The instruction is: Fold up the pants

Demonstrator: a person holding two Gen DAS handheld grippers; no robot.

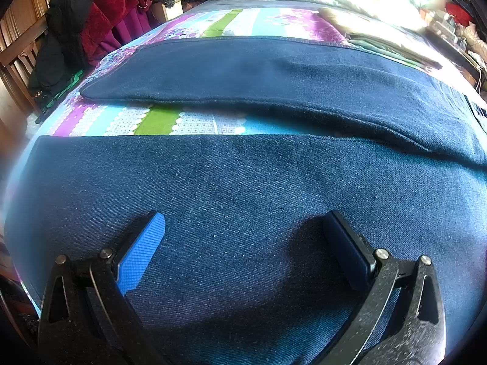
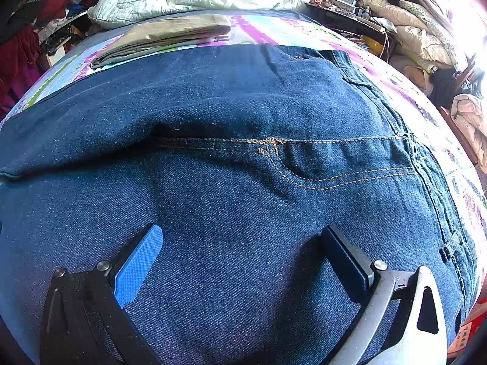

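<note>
Left gripper (image 1: 243, 228), fingers spread wide, poised over the near leg of the pants (image 1: 243, 182); right gripper (image 2: 240, 240), likewise spread, above the seat near the fly seam (image 2: 274, 144). The pants lie flat on the bed (image 1: 194, 121), legs apart. To fold well, each gripper should likely pinch the near edge and carry it evenly onto the far leg (image 1: 243, 70).

The pants (image 2: 243, 106) were dark blue denim with tan stitching. The bedsheet (image 1: 170, 121) showed purple, green, light blue and white lace-patterned stripes. The folded clothes (image 2: 170, 35) were beige. The gripper pads (image 1: 141, 252) were bright blue.
</note>
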